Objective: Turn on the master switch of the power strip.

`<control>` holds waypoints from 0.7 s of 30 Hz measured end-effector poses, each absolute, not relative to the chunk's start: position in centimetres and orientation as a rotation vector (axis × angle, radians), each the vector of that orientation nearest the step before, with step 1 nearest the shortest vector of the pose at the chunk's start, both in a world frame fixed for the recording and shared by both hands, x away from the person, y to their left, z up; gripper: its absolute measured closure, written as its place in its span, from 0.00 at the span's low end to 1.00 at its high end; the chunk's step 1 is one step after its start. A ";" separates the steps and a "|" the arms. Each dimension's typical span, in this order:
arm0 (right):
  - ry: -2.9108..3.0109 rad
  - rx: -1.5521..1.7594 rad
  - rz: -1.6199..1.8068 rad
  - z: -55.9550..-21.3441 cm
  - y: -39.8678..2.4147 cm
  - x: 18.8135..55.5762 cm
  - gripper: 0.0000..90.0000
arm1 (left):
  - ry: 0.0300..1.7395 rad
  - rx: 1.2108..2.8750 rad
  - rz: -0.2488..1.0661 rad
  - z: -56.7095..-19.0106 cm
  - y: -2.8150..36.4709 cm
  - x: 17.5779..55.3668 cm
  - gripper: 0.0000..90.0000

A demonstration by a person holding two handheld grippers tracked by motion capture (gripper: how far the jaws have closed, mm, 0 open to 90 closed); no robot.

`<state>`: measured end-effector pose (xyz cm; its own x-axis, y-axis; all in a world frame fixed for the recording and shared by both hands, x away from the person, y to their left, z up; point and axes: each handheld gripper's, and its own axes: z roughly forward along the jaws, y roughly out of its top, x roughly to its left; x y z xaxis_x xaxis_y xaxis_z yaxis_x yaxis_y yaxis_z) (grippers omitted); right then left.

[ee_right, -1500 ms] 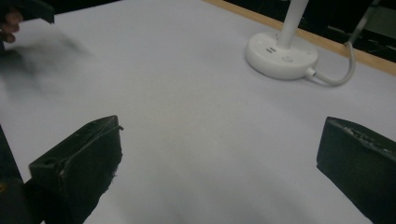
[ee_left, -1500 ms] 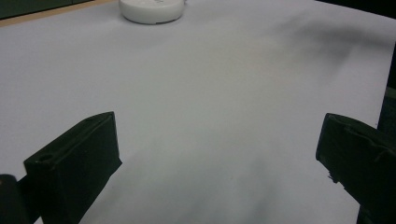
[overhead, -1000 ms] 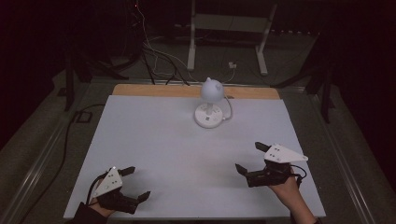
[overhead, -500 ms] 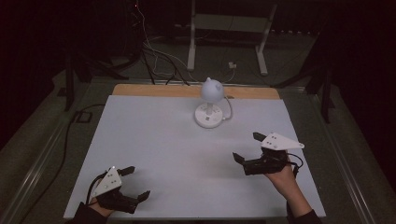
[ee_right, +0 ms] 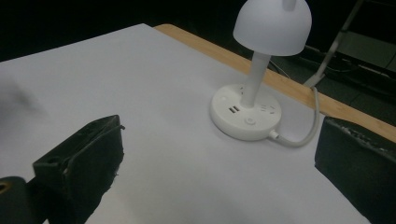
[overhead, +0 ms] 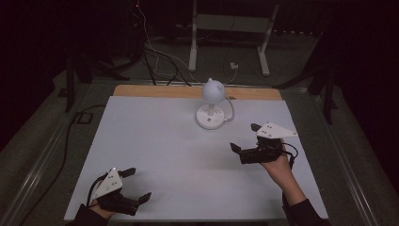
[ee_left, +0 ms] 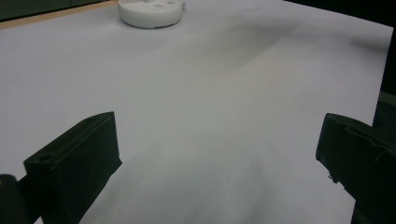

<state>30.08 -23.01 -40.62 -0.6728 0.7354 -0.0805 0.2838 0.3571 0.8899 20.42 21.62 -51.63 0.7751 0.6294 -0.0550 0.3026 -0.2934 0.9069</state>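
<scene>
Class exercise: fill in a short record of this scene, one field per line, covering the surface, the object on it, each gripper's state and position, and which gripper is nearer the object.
Surface: white table top with a wooden strip along the far edge
Object: white lamp, upright, round base, dome shade, cord at its side
Base details: a round button and slots on the lamp base
Left gripper: open, at the near left corner, holding nothing
Right gripper: open, right of centre, jaws pointing towards the lamp, holding nothing
Nearer the lamp: right gripper
Contact: neither gripper touches the lamp

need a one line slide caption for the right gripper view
Open right gripper faces a white desk lamp standing near the far edge of the white table.
</scene>
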 end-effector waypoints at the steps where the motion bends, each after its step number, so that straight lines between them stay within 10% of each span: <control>1: 2.151 0.886 1.270 -40.6 -23.0 30.3 0.01 | 0.710 1.894 0.381 -51.6 21.6 20.4 0.00; 21: 2.117 0.927 1.236 -42.2 -21.7 34.0 0.01 | 0.710 1.893 0.378 -51.6 21.6 20.4 0.00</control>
<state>34.01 -21.67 -42.22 -0.6336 0.7684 -0.0904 0.2992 0.3511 0.8873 20.40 21.60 -51.63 0.7758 0.6284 -0.0575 0.3036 -0.2919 0.9070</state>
